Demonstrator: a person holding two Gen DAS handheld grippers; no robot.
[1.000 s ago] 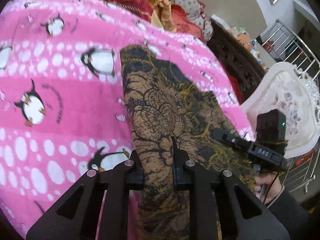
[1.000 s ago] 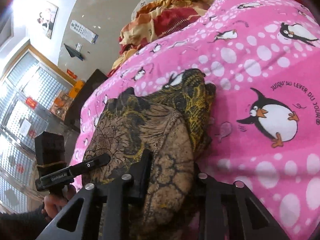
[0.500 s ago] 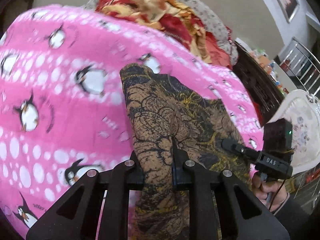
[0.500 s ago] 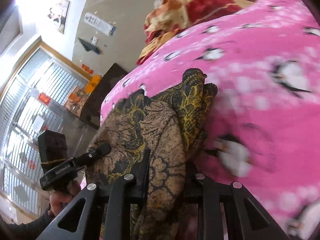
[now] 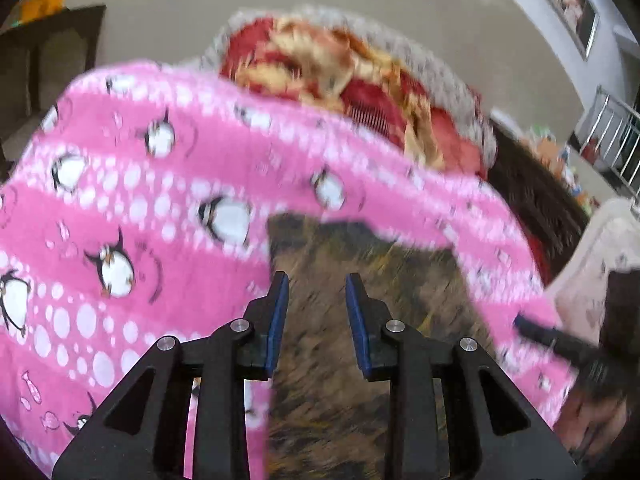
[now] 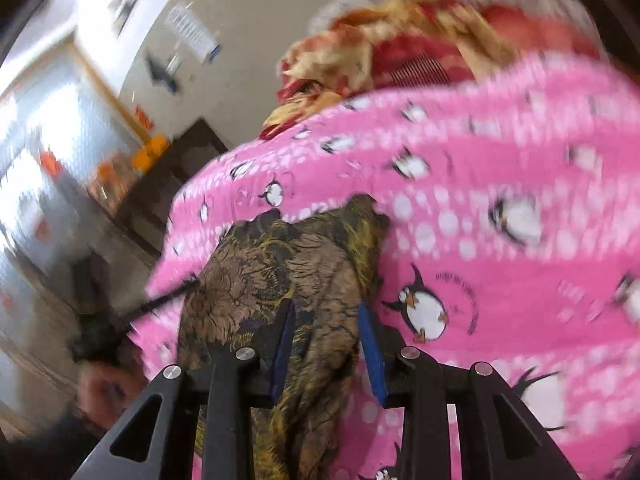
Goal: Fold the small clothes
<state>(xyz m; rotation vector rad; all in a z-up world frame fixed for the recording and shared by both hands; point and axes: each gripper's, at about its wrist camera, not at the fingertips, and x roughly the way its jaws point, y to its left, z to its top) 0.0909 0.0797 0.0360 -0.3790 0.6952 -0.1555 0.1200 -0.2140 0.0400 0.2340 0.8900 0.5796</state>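
A small brown garment with a black and yellow pattern (image 5: 360, 280) lies folded on a pink penguin blanket (image 5: 120, 220). My left gripper (image 5: 316, 286) is open just above the cloth's near part, blue pads apart, holding nothing. The garment also shows in the right wrist view (image 6: 296, 272). My right gripper (image 6: 326, 314) is open over the cloth's right side, and the cloth lies loose between and below its fingers. Both views are blurred by motion.
A red and yellow patterned blanket (image 5: 360, 80) is heaped at the far end of the pink blanket. A dark wooden cabinet (image 6: 176, 176) stands to the left in the right wrist view. A white ornate chair (image 5: 600, 248) stands to the right.
Both grippers were shut on the garment and have opened, letting it go. Both have lifted and pulled back, and the views have tilted up.
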